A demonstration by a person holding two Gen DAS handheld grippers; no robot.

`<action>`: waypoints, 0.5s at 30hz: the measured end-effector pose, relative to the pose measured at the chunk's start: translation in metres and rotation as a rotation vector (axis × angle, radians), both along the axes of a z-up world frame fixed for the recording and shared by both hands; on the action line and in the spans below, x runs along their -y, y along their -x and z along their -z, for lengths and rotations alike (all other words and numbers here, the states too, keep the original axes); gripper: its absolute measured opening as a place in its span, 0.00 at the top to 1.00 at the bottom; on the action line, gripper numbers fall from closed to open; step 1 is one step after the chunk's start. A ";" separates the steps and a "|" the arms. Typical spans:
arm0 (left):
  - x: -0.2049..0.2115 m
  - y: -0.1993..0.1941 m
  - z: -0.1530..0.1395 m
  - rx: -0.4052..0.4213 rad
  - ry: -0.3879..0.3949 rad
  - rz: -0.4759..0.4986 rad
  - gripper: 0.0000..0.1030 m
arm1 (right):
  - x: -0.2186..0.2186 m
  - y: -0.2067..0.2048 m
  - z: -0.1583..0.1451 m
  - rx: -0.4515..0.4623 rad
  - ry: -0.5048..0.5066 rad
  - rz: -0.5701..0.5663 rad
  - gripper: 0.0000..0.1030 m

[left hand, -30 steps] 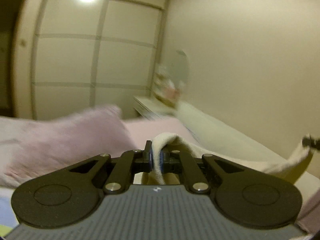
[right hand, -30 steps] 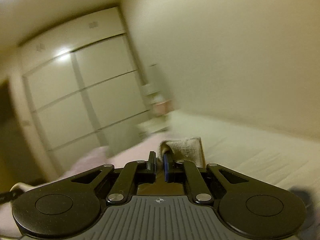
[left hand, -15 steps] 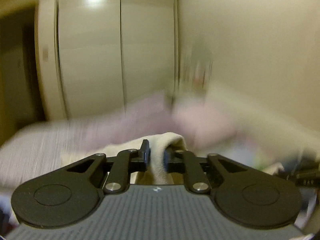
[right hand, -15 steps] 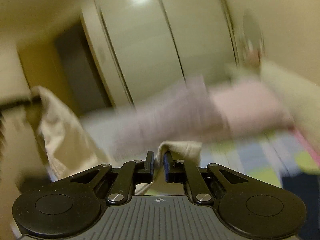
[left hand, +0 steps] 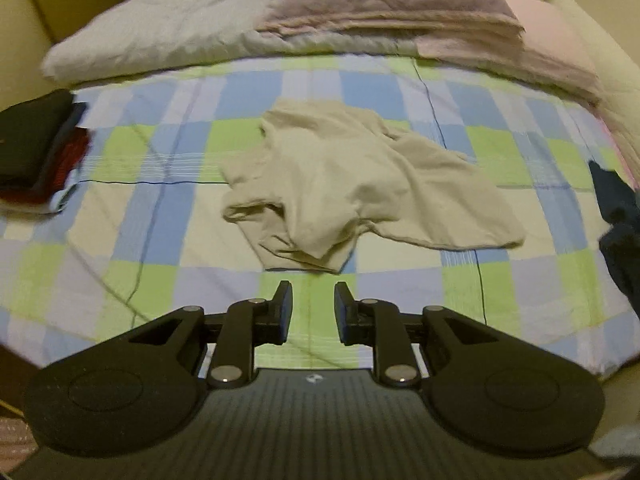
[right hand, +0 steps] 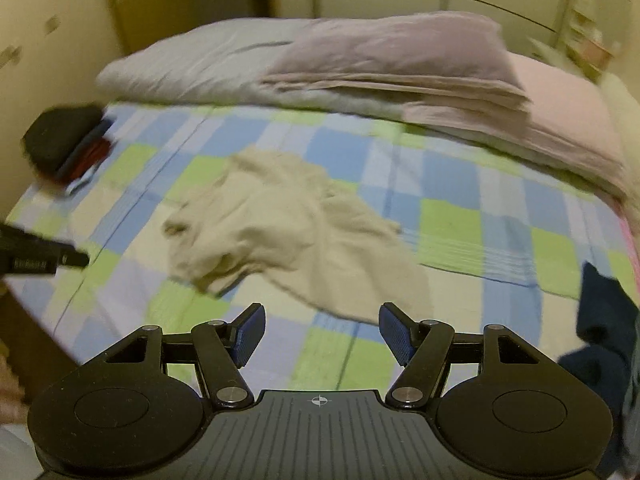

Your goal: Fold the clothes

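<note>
A cream shirt lies rumpled and unfolded in the middle of the checked bed, a dark folded pile at its edge, with the left gripper and right gripper both spread, holding nothing.

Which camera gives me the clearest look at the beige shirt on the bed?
The left wrist view. The beige shirt lies centred and fairly sharp there, crumpled, its whole outline visible against the checked bedcover. The right wrist view shows all of it too, but motion-blurred and off to the left.
</note>
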State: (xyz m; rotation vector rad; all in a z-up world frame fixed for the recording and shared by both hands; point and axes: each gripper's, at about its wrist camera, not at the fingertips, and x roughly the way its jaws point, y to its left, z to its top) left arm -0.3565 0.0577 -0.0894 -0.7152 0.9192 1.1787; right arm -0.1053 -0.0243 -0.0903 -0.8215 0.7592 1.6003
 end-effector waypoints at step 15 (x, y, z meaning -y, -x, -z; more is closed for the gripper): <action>0.119 -0.009 -0.005 -0.110 -0.071 -0.054 0.65 | 0.091 0.011 0.016 0.017 0.048 -0.091 0.35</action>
